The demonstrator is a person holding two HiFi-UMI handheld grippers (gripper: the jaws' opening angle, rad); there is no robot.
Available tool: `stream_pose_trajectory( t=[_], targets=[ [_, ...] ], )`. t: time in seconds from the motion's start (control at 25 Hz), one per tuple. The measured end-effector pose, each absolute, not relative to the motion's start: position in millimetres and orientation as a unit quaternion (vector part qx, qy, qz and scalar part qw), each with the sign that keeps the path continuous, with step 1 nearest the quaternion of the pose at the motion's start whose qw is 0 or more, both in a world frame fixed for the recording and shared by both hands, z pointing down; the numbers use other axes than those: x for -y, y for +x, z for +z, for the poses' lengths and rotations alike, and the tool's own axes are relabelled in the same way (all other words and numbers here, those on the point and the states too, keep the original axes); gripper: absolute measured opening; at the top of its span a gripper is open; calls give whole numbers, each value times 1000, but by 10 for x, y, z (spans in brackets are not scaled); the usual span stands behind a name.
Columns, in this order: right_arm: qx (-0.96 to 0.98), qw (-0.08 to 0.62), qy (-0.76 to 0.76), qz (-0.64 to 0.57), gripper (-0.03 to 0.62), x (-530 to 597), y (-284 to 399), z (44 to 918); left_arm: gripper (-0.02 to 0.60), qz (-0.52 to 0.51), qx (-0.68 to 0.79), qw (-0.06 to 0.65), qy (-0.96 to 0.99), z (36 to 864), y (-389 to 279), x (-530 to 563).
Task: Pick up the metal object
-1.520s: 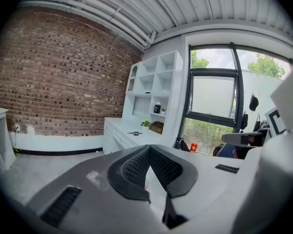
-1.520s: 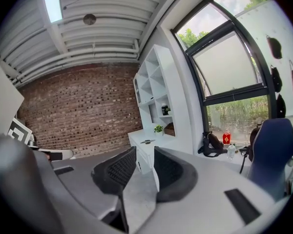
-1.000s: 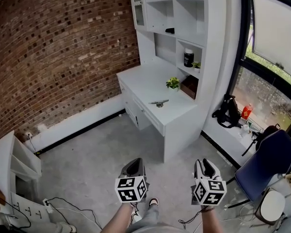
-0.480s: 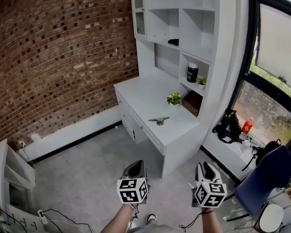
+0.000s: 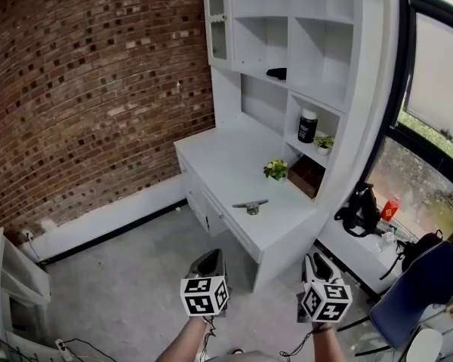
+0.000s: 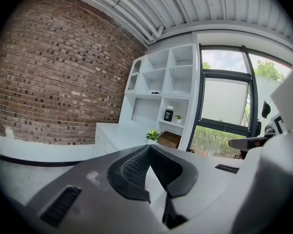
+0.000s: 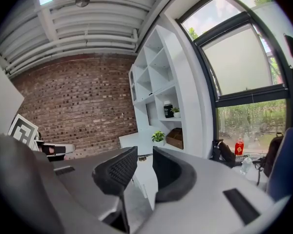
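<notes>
Item 1, left gripper (image 5: 210, 258): my fingers are clenched, tips touching, with nothing between them. It hangs over the floor (image 5: 128, 277), well apart from the bench (image 5: 219, 157).

Item 2, right gripper (image 5: 319, 259): my fingers stand a narrow gap apart and are empty. In the right gripper view the bench shows through that gap.

Item 3, metal object (image 5: 251, 205): a slim grey bar on a small round foot. It lies on the bench near the front edge, apart from the potted plant (image 5: 276, 170) and the brown box (image 5: 308, 176) behind it.

Item 4, black jar (image 5: 308, 126): it stands on a shelf above, clear of the work.

Hazards, as I judge them:
- Neither pair of fingers is ready. The left is clenched and the right gap looks too narrow, so arriving like this would bump the object instead of straddling it.
- The object sits close to the front edge. A push from behind could slide it off onto the floor.
- The bar looks thin and low. Fingers coming in too high would close on air, and too low would scrape the bench.
- Gripping 1 end of the bar could let it swing or slip out.
- Overreaching could knock the plant.
</notes>
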State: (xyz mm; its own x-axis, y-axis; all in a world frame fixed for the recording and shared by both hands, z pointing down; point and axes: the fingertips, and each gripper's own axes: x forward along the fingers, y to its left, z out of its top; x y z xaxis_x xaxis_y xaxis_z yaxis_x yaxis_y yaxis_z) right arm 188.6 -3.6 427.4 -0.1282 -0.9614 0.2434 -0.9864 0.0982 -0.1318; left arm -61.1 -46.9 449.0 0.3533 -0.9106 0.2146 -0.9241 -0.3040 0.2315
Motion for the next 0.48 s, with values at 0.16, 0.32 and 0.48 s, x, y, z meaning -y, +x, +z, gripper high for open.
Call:
stream_pose_trajectory(
  t=[0.16,0.32,0.48],
  targets=[
    [737,49,662,129,97,280,1833,4284,12,25,567,161,807,4535,-672,680],
    [734,54,664,133,97,408,1771,4330,12,28,570,166,805,4588,-765,811],
    [735,65,660,141,98,451,1700,4426,12,27,576,178,798,4660,-862,878]
  ],
)
